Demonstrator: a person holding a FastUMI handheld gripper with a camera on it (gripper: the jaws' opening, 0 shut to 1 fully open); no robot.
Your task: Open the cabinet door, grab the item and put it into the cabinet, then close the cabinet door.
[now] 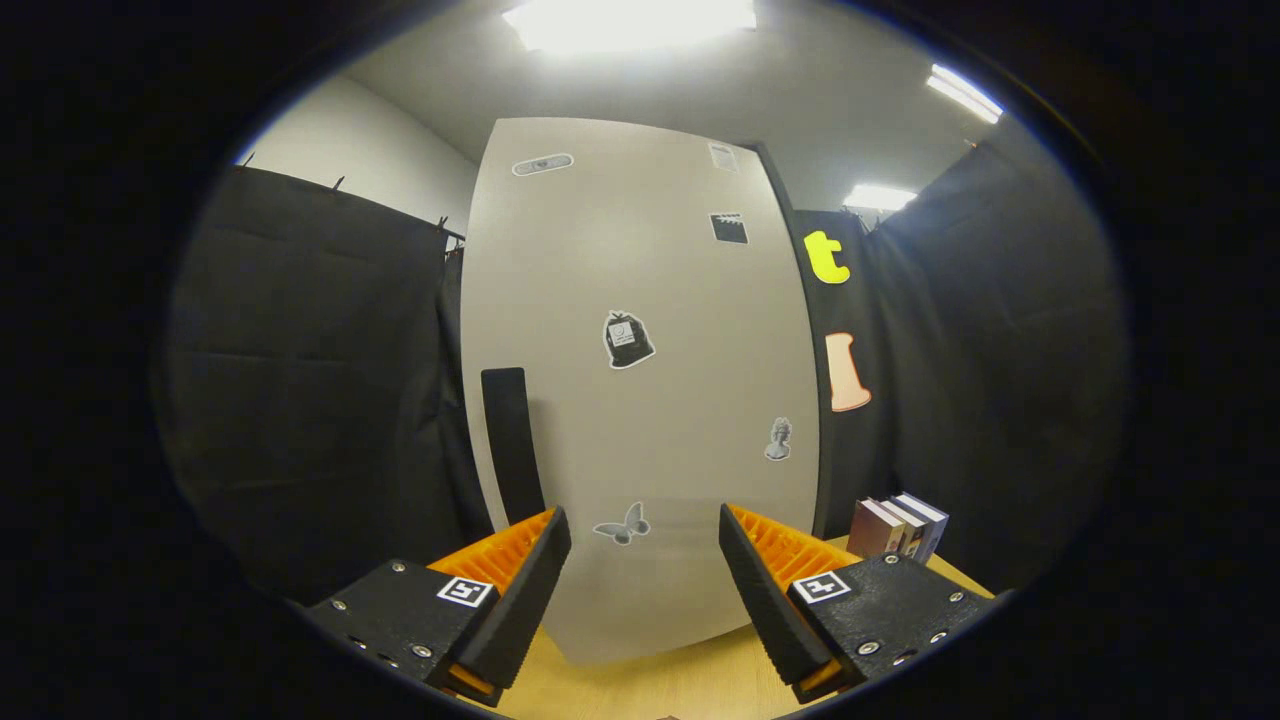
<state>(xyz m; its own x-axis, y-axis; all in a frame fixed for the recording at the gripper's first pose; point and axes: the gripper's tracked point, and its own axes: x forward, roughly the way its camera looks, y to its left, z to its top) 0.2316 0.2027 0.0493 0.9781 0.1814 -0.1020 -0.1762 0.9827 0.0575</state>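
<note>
A pale grey cabinet stands upright on the wooden table, its door closed and dotted with small stickers. A dark vertical handle runs down the door's left side, just beyond my left finger. My gripper is open, close in front of the door's lower part, with nothing between its fingers. Several books stand upright on the table to the right of the cabinet, beyond my right finger.
The light wooden table shows below and between the fingers. Black cloth walls close in on the left and right of the cabinet. Ceiling lights glow overhead.
</note>
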